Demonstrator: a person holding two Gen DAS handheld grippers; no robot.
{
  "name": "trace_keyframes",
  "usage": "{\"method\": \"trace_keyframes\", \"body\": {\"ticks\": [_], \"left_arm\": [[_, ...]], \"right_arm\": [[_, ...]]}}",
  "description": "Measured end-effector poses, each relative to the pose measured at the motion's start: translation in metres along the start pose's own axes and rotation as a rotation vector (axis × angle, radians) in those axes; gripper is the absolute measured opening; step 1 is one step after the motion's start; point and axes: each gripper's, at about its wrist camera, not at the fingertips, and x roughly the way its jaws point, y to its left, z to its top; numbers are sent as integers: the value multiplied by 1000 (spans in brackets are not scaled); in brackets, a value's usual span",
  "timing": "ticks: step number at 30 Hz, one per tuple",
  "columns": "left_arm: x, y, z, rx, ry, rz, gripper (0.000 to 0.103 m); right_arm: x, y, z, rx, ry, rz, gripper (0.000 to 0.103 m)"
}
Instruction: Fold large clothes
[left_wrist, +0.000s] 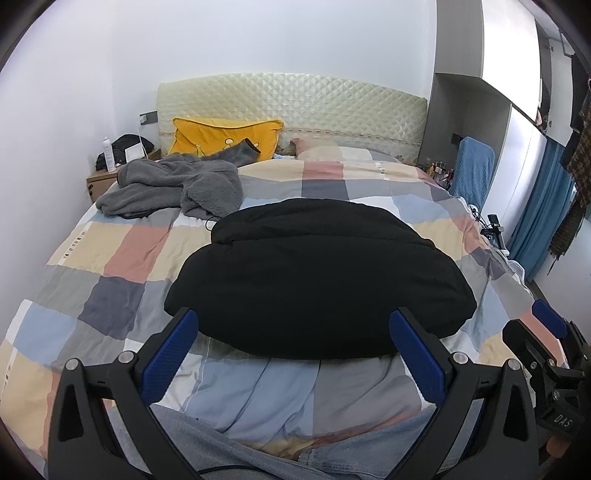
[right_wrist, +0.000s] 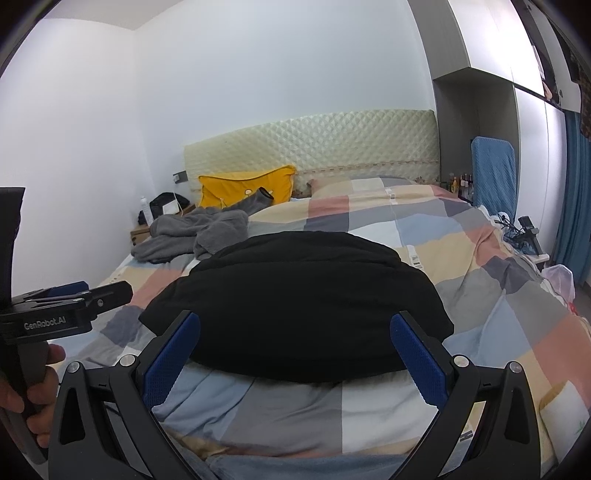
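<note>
Grippers, left (left_wrist: 293, 354) and right (right_wrist: 295, 354), gape empty before the puffy black folded garment (left_wrist: 317, 280); pinch both near corners evenly, I'd judge.

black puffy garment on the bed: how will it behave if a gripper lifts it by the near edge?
Probably floppy: the black garment lies in soft rounded folds, so a one-edge lift would likely let it unfold and drape. Likely light for its bulk, since it looks padded and barely dents the checked quilt. A push may drag the loose quilt along with it.
</note>
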Motion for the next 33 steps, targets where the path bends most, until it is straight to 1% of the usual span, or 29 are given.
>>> {"method": "trace_keyframes", "body": {"ticks": [20,25,33], "left_arm": [[0,-5,-3,13,0,-19,103],[-2,-3,-3,-4,2,-27,103],[-6,-2,-2,-4,-1,-42,103]], "right_arm": [[6,2,-1,-11,11,1,103],[6,3,-1,-8,9,6,103],[5,1,0,-6,4,4,103]]}}
